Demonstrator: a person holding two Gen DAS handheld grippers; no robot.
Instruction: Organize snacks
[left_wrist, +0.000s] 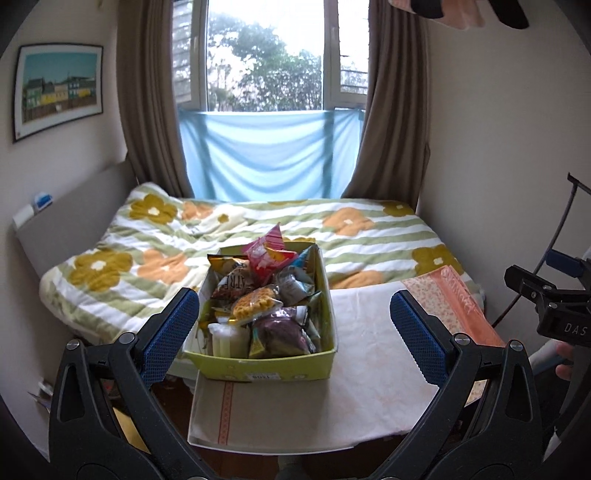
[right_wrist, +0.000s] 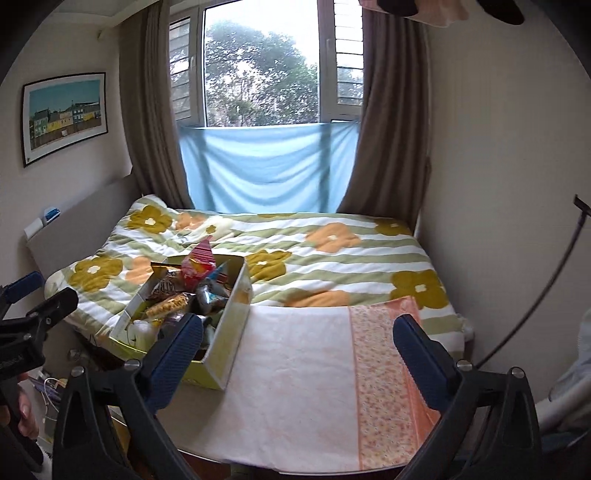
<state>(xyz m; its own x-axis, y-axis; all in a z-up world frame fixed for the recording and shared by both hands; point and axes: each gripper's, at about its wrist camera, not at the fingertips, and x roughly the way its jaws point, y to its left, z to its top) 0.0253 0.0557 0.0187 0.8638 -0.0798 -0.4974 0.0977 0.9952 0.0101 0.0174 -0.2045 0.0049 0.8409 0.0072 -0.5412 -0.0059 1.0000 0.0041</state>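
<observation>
Yellow-green cardboard box (left_wrist: 258, 365) stands on the left part of the cloth-covered tabletop (left_wrist: 369, 350), heaped with mixed foil and plastic snack packets (left_wrist: 258, 295). My left tongs (left_wrist: 295, 332) hang spread wide and empty before the box; my right tongs (right_wrist: 299, 354) are likewise spread and empty over bare cloth. No packet lies on the tabletop outside the box. This fits either a heap awaiting sorting or snacks already gathered in. Lower packets are buried; most labels are unreadable; the box's left wall is partly hidden behind one finger.
</observation>
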